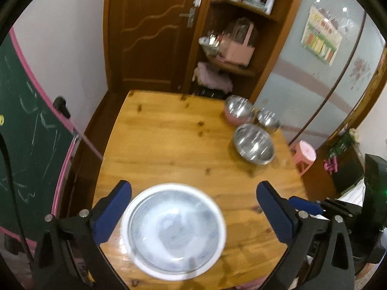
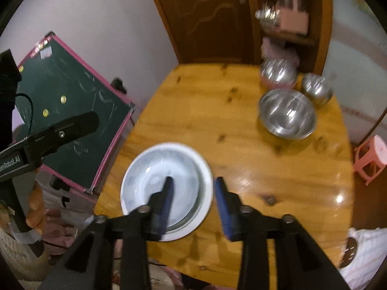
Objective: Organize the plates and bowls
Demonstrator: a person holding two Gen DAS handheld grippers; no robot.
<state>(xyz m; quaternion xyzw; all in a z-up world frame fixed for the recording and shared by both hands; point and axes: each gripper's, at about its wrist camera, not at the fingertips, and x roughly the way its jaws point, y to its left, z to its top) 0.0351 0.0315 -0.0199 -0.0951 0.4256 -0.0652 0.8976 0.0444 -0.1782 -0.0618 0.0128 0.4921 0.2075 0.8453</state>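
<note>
Blue-padded jaws of the left gripper stand wide apart, clear of the white plates that lie stacked on the near part of the worktop. From the right wrist, the right gripper has its jaws partly open and empty above the plates' right rim. Only this view shows the stack as two plates, one nested in the other. Well beyond the plates, at the far right of the worktop, sit three steel bowls; the left view shows the farthest one has a pink outside.
</note>
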